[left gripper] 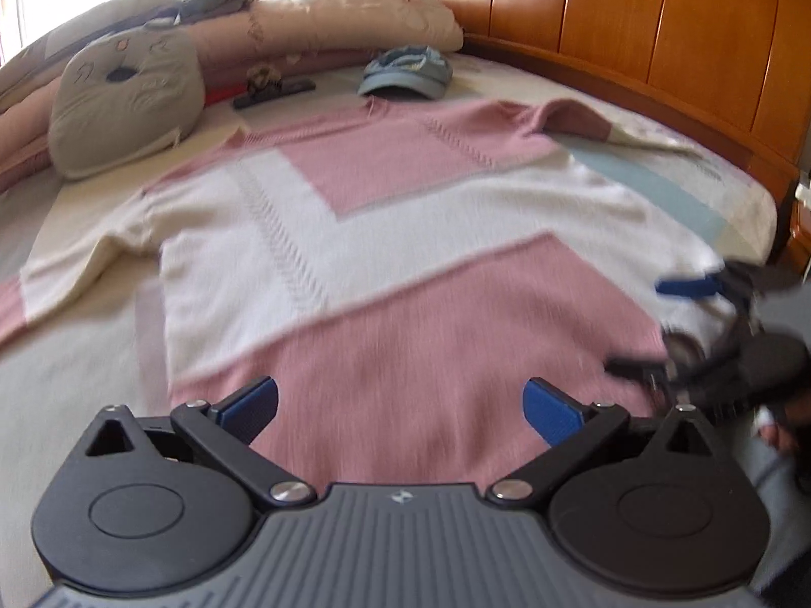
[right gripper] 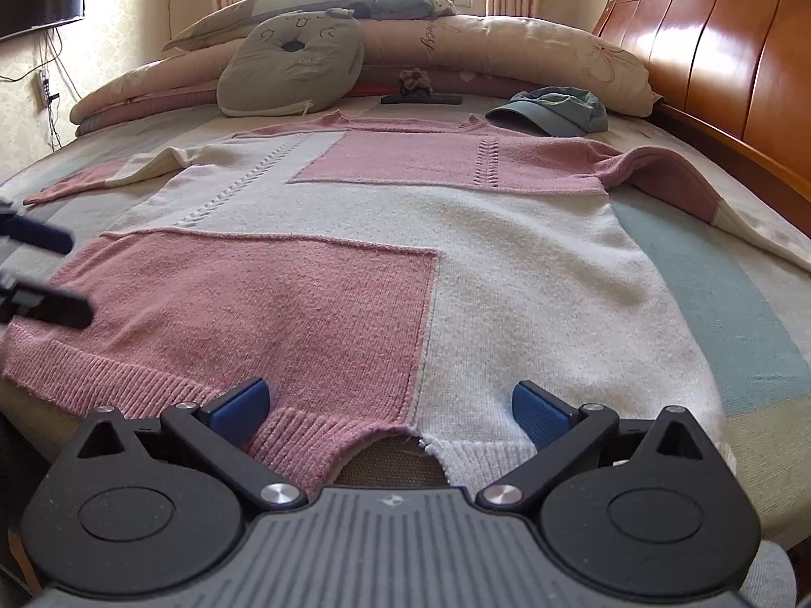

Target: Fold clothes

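Your right gripper (right gripper: 390, 413) wide open, empty, low over sweater (right gripper: 355, 233) hem. Your left gripper (left gripper: 400, 408) also wide open, empty (view blurred), above pink panel. Sweater flat on bed (right gripper: 720, 304), sleeves spread. Beyond collar: cap (right gripper: 552, 111), pillow (right gripper: 294, 71), headboard (right gripper: 735, 61).

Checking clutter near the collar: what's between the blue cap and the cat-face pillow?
A dark clip with a small flower, lying on the bed between the blue cap and the cat-face pillow. Both views show it.
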Demonstrator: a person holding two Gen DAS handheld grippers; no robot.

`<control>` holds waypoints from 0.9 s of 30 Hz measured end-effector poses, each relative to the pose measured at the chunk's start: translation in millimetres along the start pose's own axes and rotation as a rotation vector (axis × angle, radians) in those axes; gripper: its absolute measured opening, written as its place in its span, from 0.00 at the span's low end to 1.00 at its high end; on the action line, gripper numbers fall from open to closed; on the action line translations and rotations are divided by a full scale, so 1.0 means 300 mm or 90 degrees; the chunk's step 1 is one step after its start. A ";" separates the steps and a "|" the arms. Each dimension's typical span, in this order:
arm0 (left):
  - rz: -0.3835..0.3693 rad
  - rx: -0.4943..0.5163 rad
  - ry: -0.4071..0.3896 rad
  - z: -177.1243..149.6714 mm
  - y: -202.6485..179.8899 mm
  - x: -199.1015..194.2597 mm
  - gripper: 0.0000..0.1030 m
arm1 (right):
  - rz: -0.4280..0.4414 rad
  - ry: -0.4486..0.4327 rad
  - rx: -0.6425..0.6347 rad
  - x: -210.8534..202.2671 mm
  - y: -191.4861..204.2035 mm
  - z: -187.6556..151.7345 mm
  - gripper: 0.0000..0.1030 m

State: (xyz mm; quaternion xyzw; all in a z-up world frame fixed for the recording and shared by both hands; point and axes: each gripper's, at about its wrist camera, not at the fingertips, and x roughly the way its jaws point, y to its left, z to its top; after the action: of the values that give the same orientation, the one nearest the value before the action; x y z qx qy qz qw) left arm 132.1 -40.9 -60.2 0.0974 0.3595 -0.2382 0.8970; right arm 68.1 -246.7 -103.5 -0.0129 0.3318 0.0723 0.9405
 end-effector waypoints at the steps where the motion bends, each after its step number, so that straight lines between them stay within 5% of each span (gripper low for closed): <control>1: -0.006 0.004 -0.007 0.026 0.011 0.023 0.99 | -0.001 -0.001 0.000 0.000 0.001 -0.001 1.00; 7: 0.019 -0.031 0.015 0.167 0.110 0.217 0.99 | -0.003 -0.005 0.002 -0.001 0.005 -0.006 1.00; 11: 0.001 -0.080 0.028 0.127 0.170 0.315 0.99 | -0.011 -0.001 0.006 0.002 0.011 -0.001 1.00; 16: 0.024 -0.069 -0.048 0.038 0.125 0.273 0.99 | -0.024 0.005 0.014 0.005 0.019 0.007 1.00; 27: -0.004 -0.052 -0.011 0.002 0.119 0.150 0.99 | -0.050 0.017 0.041 0.000 0.043 0.048 1.00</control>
State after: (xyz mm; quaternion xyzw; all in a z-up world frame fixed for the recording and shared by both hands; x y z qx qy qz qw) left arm 178.5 -26.1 -90.7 0.0573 0.3617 -0.2267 0.9025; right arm 75.1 -233.0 -91.9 0.0034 0.3460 0.0245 0.9379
